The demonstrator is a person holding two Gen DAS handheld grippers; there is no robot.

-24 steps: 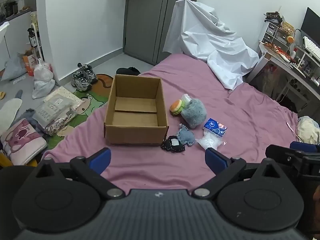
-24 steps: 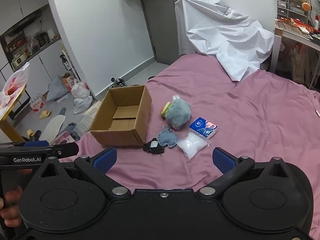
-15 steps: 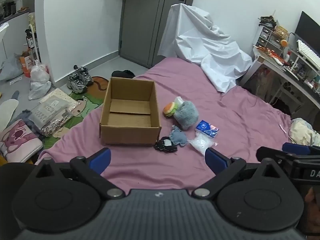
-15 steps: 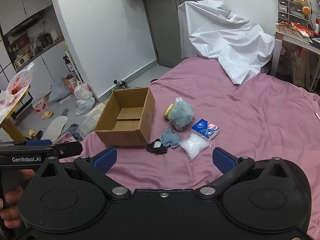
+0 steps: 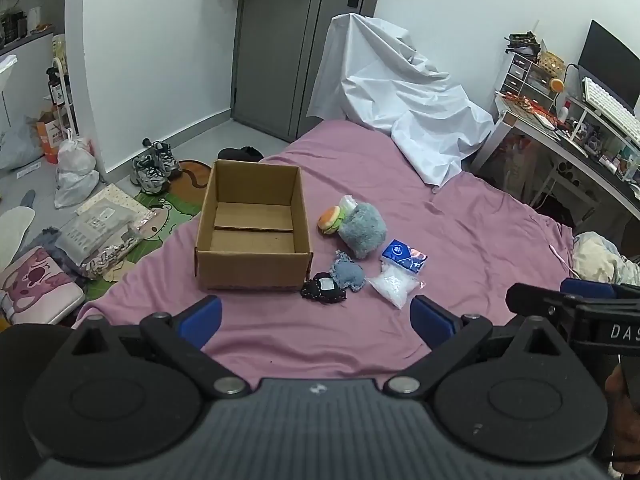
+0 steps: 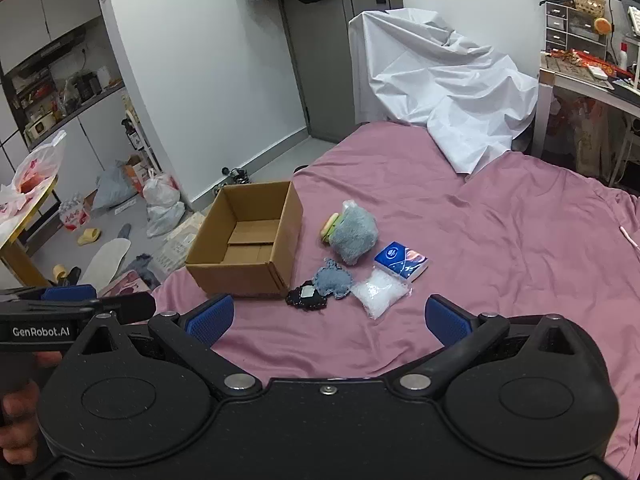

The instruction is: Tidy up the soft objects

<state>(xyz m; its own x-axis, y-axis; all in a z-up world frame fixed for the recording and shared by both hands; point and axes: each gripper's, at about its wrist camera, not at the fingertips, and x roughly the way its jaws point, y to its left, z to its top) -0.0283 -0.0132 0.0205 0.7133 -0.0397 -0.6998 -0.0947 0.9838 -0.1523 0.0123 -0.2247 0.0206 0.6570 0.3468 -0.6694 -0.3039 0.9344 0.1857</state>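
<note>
An empty open cardboard box (image 5: 253, 232) (image 6: 248, 244) stands on the pink bed. To its right lie a burger plush (image 5: 329, 220), a fluffy grey-blue plush (image 5: 362, 230) (image 6: 354, 234), a small blue-grey pouch (image 5: 347, 275) (image 6: 332, 283), a black patterned pouch (image 5: 323, 291) (image 6: 306, 300), a blue tissue pack (image 5: 404, 255) (image 6: 401, 261) and a clear bag of white filling (image 5: 394, 285) (image 6: 380, 292). My left gripper (image 5: 316, 320) is open and empty, well short of them. My right gripper (image 6: 327, 318) is open and empty too.
A white sheet (image 5: 396, 120) covers something at the bed's far end. A cluttered desk (image 5: 568, 128) stands at the right. Shoes (image 5: 154, 166), bags and a mat lie on the floor left of the bed. The bed's near-left corner drops off beside the box.
Both grippers have drawn back and tilted up a little, so the box and soft items look smaller and lower in the views. Nothing on the bed has moved.
</note>
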